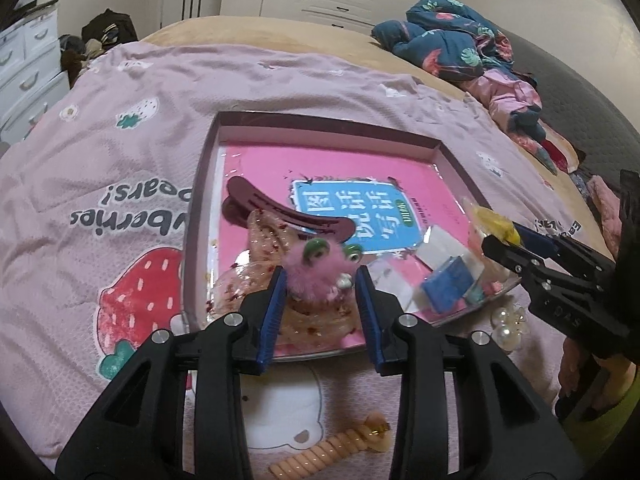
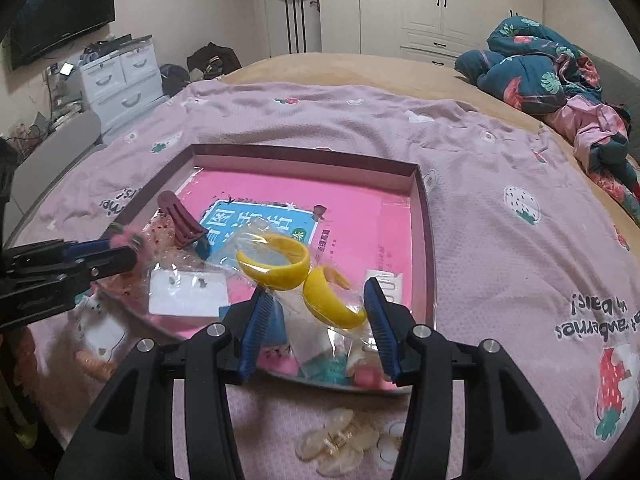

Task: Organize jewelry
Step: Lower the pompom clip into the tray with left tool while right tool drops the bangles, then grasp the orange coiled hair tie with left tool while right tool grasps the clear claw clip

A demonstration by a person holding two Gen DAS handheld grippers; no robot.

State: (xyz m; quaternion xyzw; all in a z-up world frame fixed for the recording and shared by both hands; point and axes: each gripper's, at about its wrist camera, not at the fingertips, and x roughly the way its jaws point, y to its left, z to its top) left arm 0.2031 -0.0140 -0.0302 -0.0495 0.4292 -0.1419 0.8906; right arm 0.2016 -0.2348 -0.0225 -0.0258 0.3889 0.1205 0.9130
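Observation:
A shallow box tray [image 1: 208,184] with a pink book inside lies on the pink strawberry sheet. My left gripper [image 1: 320,280] hovers over its near corner. A pink fluffy hair clip with green eyes [image 1: 316,268] sits between its blue pads on a clear glittery scrunchie. The fluff brushes the left pad, with a thin gap at the right one. My right gripper [image 2: 316,300] is shut on a clear bag of yellow hoops [image 2: 280,268] above the tray [image 2: 420,200]. A maroon hair clip [image 1: 272,212] lies in the tray.
Carded earrings in a bag [image 2: 188,292] and a blue card [image 1: 444,284] lie in the tray. On the sheet near me are pearl earrings [image 1: 506,324], a peach spiral hair tie [image 1: 340,448] and a clear claw clip [image 2: 336,444]. A blue floral duvet [image 2: 532,64] is heaped far right.

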